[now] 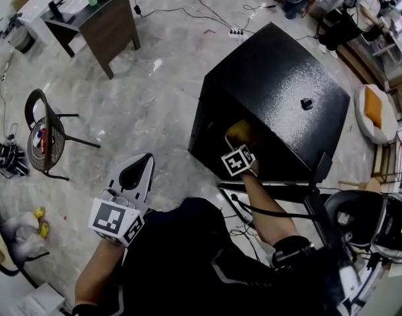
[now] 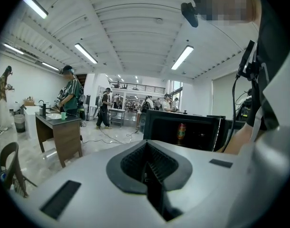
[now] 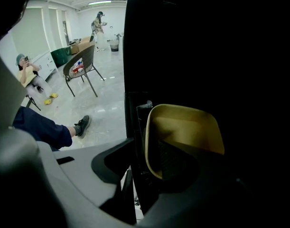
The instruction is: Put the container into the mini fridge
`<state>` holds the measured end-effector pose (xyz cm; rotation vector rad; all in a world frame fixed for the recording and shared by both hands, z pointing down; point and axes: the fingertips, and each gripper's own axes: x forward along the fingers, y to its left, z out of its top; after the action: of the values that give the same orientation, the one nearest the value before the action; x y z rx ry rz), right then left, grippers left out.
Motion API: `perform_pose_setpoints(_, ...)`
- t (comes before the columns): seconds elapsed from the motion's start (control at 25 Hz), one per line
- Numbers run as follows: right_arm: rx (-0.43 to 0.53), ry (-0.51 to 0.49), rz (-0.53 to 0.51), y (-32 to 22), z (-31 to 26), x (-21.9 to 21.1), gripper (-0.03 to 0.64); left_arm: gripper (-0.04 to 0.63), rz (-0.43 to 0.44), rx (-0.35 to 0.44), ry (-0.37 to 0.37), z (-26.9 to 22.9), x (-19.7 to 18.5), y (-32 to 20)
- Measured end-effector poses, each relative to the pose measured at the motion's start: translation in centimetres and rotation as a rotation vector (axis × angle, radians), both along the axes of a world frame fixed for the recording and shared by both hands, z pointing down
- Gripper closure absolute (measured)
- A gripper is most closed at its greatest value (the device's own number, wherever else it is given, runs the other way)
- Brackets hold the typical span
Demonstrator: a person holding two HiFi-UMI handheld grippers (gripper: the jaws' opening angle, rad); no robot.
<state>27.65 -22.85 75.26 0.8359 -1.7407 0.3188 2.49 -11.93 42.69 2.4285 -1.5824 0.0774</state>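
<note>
The black mini fridge (image 1: 279,91) stands on the floor with its front open towards me. My right gripper (image 1: 243,143) reaches steeply down into it, at the yellow container (image 1: 241,132). In the right gripper view the container (image 3: 192,127) sits inside the dark fridge. One wall of it stands between the jaws of the right gripper (image 3: 147,170), which are spread wide and do not press on it. My left gripper (image 1: 136,171) hangs at the lower left, away from the fridge, jaws together and empty. From the left gripper (image 2: 145,167) the fridge (image 2: 182,132) shows ahead with a can (image 2: 181,133) inside.
A small black thing (image 1: 306,103) lies on the fridge top. A wooden desk (image 1: 99,15) stands at the far left and a chair (image 1: 46,137) at the left. A power strip (image 1: 237,33) and cables lie behind the fridge. Dark equipment (image 1: 365,222) is at the lower right.
</note>
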Motion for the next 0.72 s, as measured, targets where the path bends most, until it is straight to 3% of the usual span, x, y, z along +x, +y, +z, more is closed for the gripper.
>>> perform_pose_setpoints(0.44, 0.078, -0.113, 0.043, 2.1, -6.2, -2.6, 0.45, 0.586, 0.159, -0.027, -0.009, -1.7, 2.4, -2.4)
perform_pose_setpoints(0.72, 0.135, -0.223, 0.144, 2.9, -10.4, -3.8, 0.531, 0.586, 0.286, 0.004, 0.011, -2.6, 4.0, -4.0)
